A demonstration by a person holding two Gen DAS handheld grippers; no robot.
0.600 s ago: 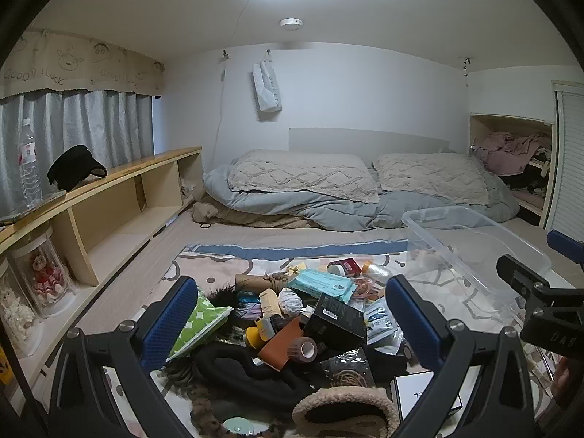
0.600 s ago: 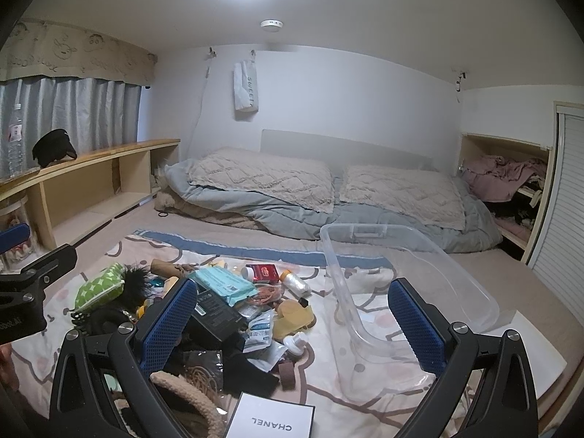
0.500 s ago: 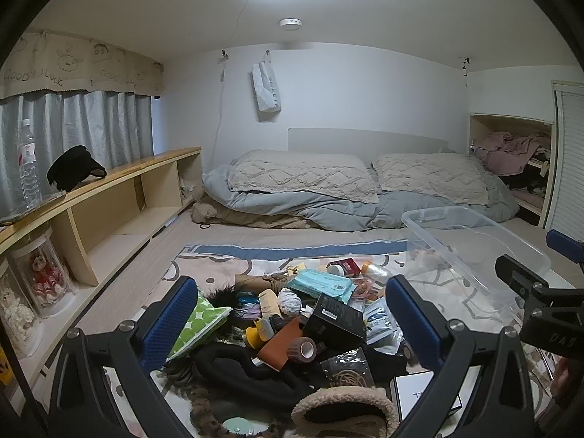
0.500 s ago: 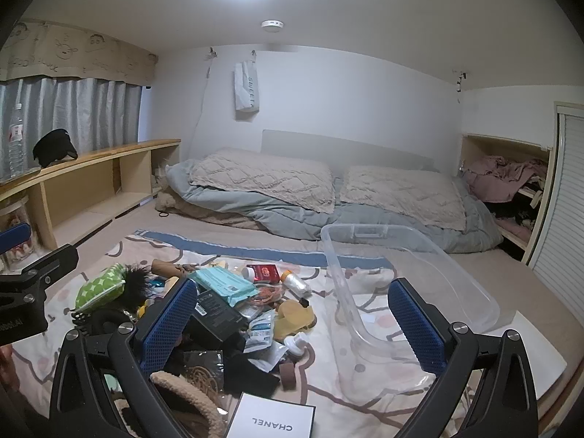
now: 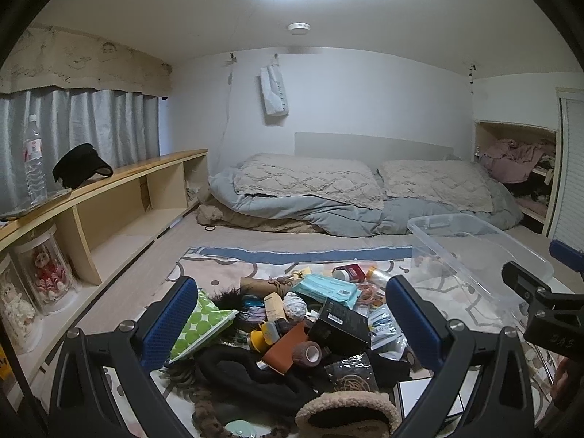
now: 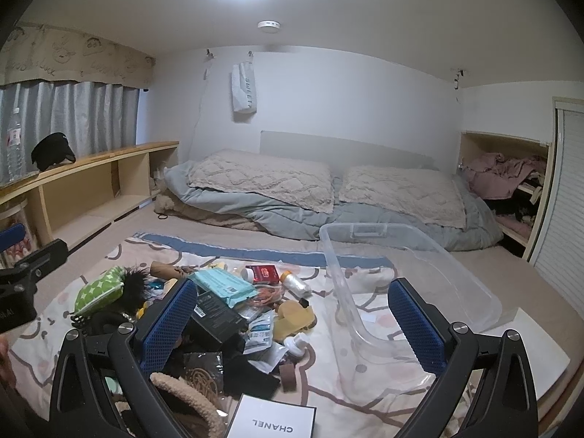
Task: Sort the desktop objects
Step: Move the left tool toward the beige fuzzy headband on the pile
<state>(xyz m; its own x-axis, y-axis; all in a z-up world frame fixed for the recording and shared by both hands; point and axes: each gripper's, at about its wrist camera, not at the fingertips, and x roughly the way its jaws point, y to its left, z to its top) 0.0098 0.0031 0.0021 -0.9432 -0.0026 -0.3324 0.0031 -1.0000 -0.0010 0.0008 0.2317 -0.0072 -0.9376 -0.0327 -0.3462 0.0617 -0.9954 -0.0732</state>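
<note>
A heap of small objects lies on a patterned mat (image 5: 204, 266): a black box (image 5: 343, 325), a teal tissue pack (image 5: 328, 286), a green dotted pouch (image 5: 199, 319), a tape roll (image 5: 310, 352), a red box (image 6: 265, 273) and a white Chanel box (image 6: 273, 421). A clear plastic bin (image 6: 412, 281) stands empty to the right of the heap. My left gripper (image 5: 292, 317) is open above the heap. My right gripper (image 6: 292, 323) is open, between the heap and the bin. Both hold nothing.
A bed with grey duvet and pillows (image 5: 328, 189) lies behind the mat. A low wooden shelf (image 5: 120, 197) runs along the left with a water bottle (image 5: 34, 160) and black cap (image 5: 78, 166). A closet nook with clothes (image 6: 503, 179) is at the right.
</note>
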